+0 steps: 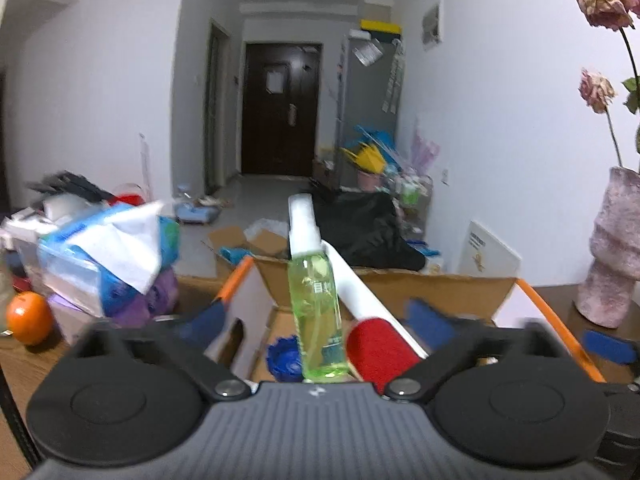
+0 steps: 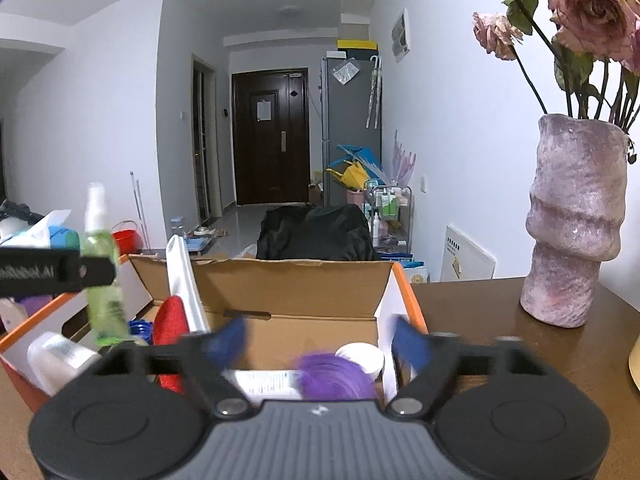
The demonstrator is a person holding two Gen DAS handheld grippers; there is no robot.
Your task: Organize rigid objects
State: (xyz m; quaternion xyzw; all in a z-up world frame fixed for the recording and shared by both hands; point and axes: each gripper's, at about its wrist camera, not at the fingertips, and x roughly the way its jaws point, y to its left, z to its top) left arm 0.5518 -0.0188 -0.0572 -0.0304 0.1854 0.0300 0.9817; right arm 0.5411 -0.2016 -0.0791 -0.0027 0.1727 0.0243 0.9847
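Left wrist view: the left gripper [image 1: 316, 320] stands wide, its blue pads blurred, nothing pressed between them. Between the spread fingers a clear green plastic spray bottle [image 1: 316, 308] with a white pump top stands upright inside the cardboard box [image 1: 440, 288]. Just beside it leans a lint roller [image 1: 376, 344]: a fuzzy red cylinder on a smooth white handle. A ribbed blue cap [image 1: 284, 356] lies on the box floor. The box has white walls with an orange edge. To the left, on the wooden worktop [image 1: 28, 364], sit a glossy orange [image 1: 28, 318] and a soft tissue pack [image 1: 100, 248].

Right wrist view: the right gripper [image 2: 320, 340] is also wide, its pads apart and gripping nothing. Below it, in the box [image 2: 280, 284], lie a round purple thing [image 2: 332, 376], blurred, touching a white jar [image 2: 362, 356], and a flat white labelled item. The bottle [image 2: 104, 300] and roller [image 2: 172, 320] stand at the box's left end. A rough, ridged pink vase [image 2: 572, 224] with dried roses stands on the worktop [image 2: 480, 320], well apart from the box.
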